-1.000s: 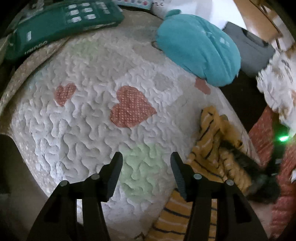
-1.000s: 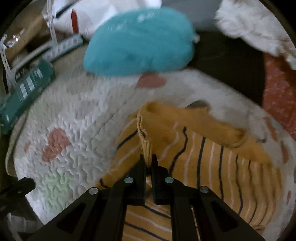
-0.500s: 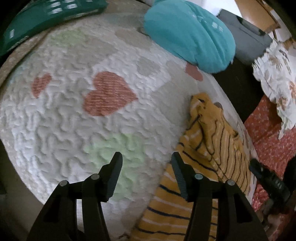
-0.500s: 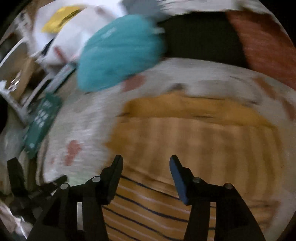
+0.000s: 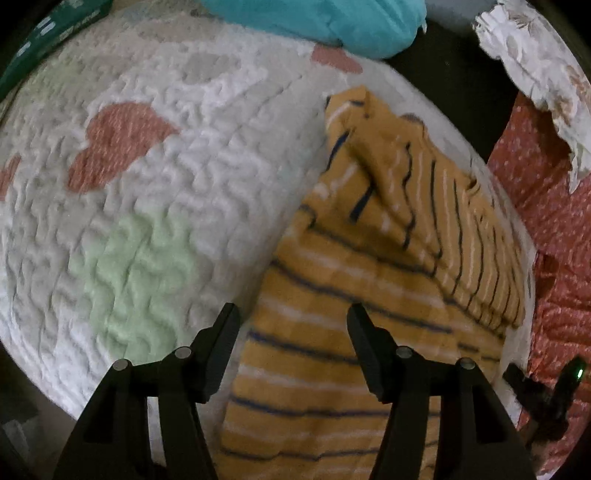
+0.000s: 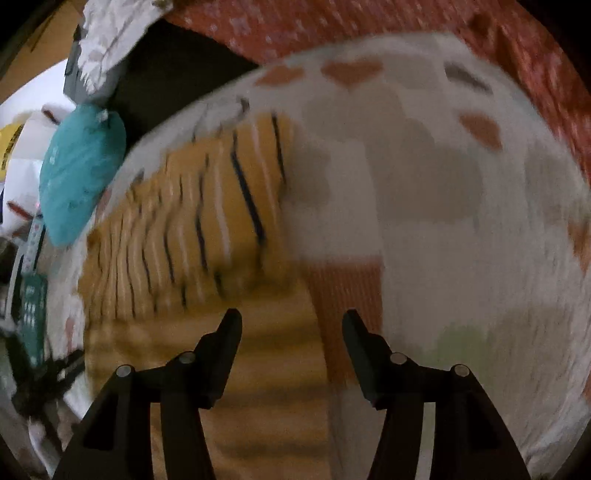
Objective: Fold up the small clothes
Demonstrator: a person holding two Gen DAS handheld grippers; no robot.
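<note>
Now the striped yellow garment [image 5: 373, 280] is lying partly folded on the quilted mat [image 5: 155, 206], one flap doubled over its far side. Both the left gripper [image 5: 291, 325] and the right gripper [image 6: 291, 325] are opening, nothing between their jaws, probably lining up over its near edges for another fold.

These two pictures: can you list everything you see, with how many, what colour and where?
striped top: one, yellow with dark and white stripes, lying partly folded on the quilt
quilt: one, white with pink, green and grey hearts, under the top
cushion: one, teal, at the quilt's far edge
red cloth: one, dotted, beside the quilt
left tool: one, black, opening above the top, holding nothing
right tool: one, black, opening above the top's edge, holding nothing
</note>
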